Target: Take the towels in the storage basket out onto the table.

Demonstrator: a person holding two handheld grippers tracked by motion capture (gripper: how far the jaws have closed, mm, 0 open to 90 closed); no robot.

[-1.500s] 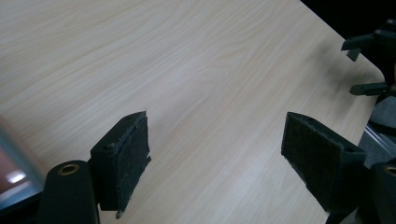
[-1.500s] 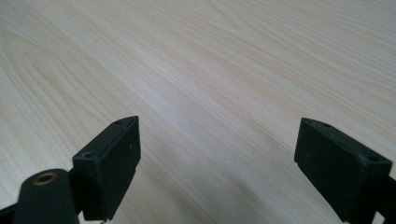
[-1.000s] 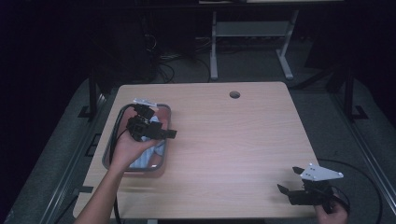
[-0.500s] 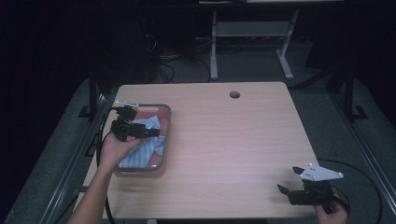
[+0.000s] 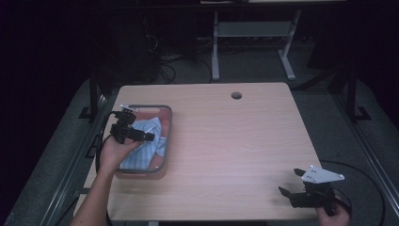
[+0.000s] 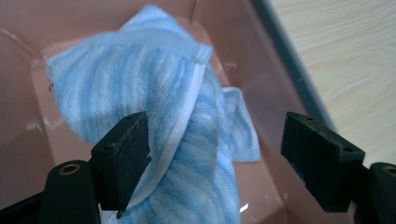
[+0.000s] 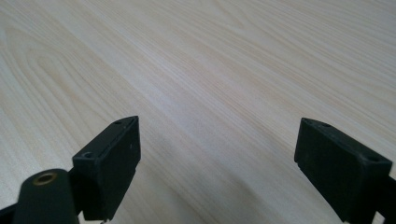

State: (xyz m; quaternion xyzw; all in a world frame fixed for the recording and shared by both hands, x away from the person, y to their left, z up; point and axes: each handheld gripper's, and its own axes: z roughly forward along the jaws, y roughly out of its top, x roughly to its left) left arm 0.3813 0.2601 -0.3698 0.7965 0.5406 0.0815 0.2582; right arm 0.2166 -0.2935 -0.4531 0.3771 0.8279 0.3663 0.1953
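Left gripper (image 6: 215,154), jaws wide, hangs right over the striped towel (image 6: 154,93) in the pink tray (image 5: 162,165). Towel's raised fold runs between the jaws. Right gripper (image 5: 294,188), also wide, sits well apart on the desk (image 5: 235,141).

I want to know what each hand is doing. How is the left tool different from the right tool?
The left tool hangs over the pink tray, its jaws either side of a blue striped towel; the right tool sits over bare wooden table. In the high view, the left tool is mid-left and the right tool near the front right corner. Both are black and open.
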